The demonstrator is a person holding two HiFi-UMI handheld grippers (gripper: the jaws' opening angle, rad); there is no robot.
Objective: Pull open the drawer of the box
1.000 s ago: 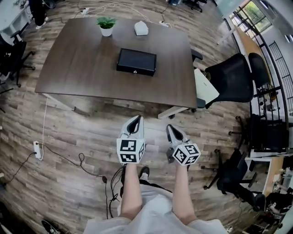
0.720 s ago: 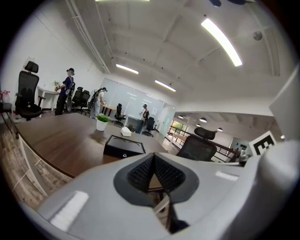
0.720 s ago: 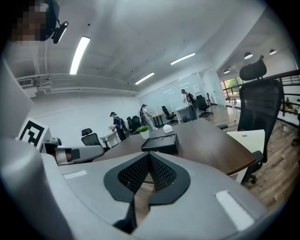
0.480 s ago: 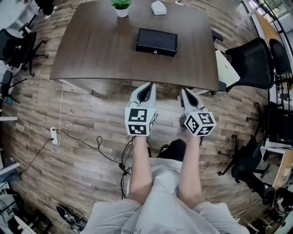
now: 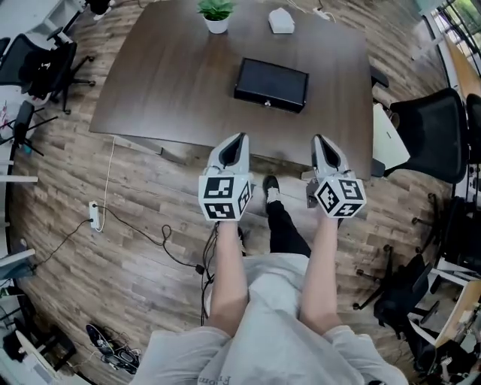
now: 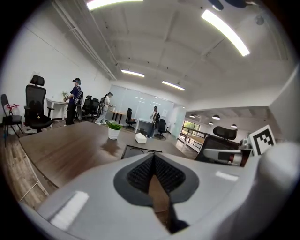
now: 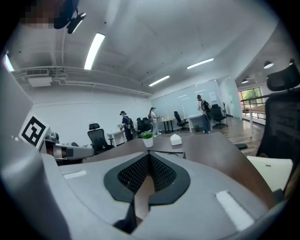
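**Box** [image 5: 271,83]: black, low and flat. It is lying on the dark wooden table [image 5: 165,90], right of the table's middle in the head view. Its drawer [image 5: 267,100] is facing the person, showing a small pale knob at its middle, and is sitting flush with the box front, not pulled out.

**Left gripper** [image 5: 239,140]: its jaws are pressing together tip to tip and are gripping nothing. In the left gripper view only table wood is showing through the slot behind the tips. The gripper is hovering over the table's near edge, left of the box and apart from it. Its marker cube [image 5: 223,198] is facing the head camera.

**Right gripper** [image 5: 322,141]: its jaws are also meeting at the tips and are holding nothing. It is pointing across the table's near edge, right of the drawer's knob, and is touching neither the box nor the drawer.

**Potted plant** [image 5: 216,13]: green leaves in a white pot. It is standing near the table's far edge, beyond the box.

**White object** [image 5: 281,21]: small and rounded. It is lying just right of the plant.

**Office chair** [image 5: 432,135]: black, standing beside the table's right end.

**Power strip** [image 5: 95,216]: white, lying with its cable on the plank floor [image 5: 68,286], left of the person.

**People** [image 6: 75,101]: they are standing at desks in the background of both gripper views.
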